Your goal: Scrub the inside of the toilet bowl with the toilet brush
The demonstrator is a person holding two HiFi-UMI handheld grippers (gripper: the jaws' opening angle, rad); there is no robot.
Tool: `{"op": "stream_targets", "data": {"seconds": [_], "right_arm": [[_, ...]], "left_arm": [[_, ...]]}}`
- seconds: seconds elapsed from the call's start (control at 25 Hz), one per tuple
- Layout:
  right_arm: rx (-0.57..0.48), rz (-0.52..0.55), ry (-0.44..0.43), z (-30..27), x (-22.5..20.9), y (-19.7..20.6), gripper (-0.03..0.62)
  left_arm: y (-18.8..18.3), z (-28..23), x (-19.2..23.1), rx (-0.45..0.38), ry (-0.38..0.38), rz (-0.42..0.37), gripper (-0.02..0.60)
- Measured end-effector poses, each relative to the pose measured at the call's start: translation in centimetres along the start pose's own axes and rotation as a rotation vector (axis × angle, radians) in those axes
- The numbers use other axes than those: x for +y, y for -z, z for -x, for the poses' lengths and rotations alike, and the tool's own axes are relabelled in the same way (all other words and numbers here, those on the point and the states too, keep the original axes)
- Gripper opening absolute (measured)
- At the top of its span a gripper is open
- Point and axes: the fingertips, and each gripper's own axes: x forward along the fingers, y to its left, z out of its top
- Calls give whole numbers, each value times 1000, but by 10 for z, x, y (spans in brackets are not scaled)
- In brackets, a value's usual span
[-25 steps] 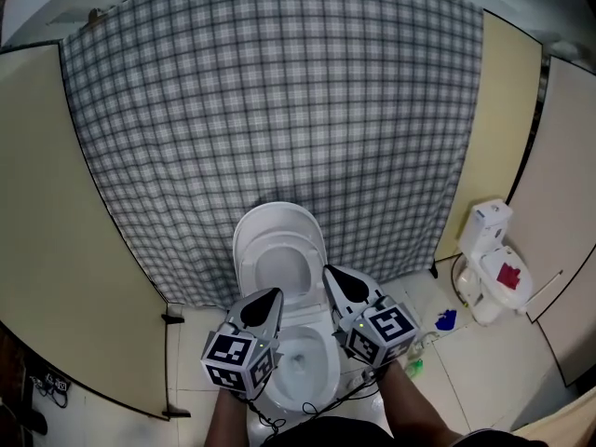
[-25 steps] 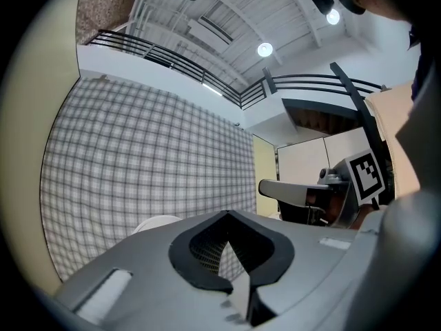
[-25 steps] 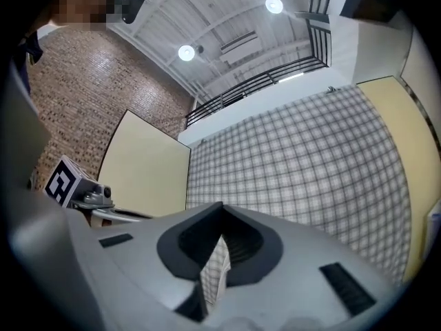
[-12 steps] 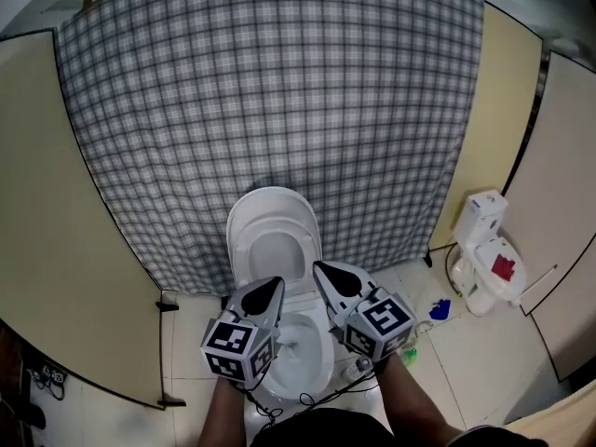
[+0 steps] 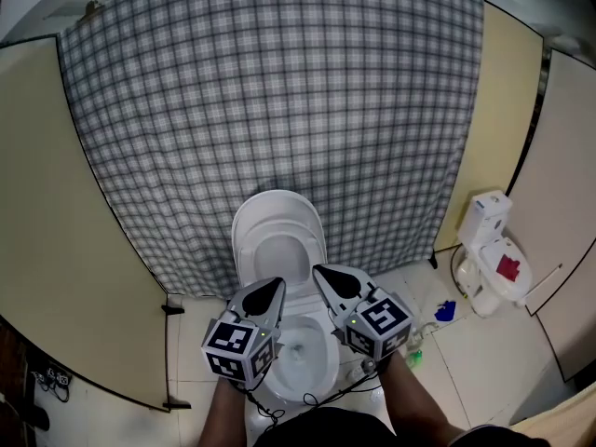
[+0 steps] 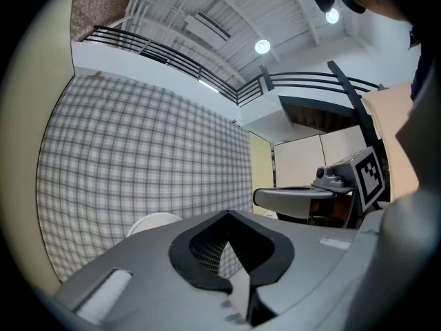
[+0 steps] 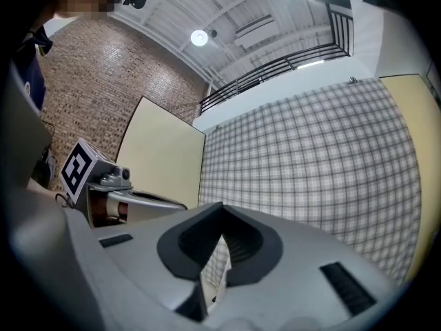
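The person is standing over the toilet bowl [image 5: 331, 361], whose lid [image 5: 279, 220] is leaning up against the checked curtain [image 5: 279, 110], presumably so the inside is lying open for scrubbing. The left gripper [image 5: 273, 292] and the right gripper [image 5: 323, 274] are hovering side by side above the bowl, pointing level, each with its fingers pressed together on nothing. Neither is carrying the toilet brush (it may be the small green thing [image 5: 413, 358] or the blue thing [image 5: 445, 314] lying right of the bowl; I cannot tell), so fetching it is likely coming first.
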Motion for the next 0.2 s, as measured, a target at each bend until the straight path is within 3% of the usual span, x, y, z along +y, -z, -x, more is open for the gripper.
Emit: {"op": "stream_targets", "data": {"seconds": [0.2], "right_arm": [[-18,14,9,0,9,-3,14]], "left_arm": [[-4,7,1,-11,10,-32,9]]}}
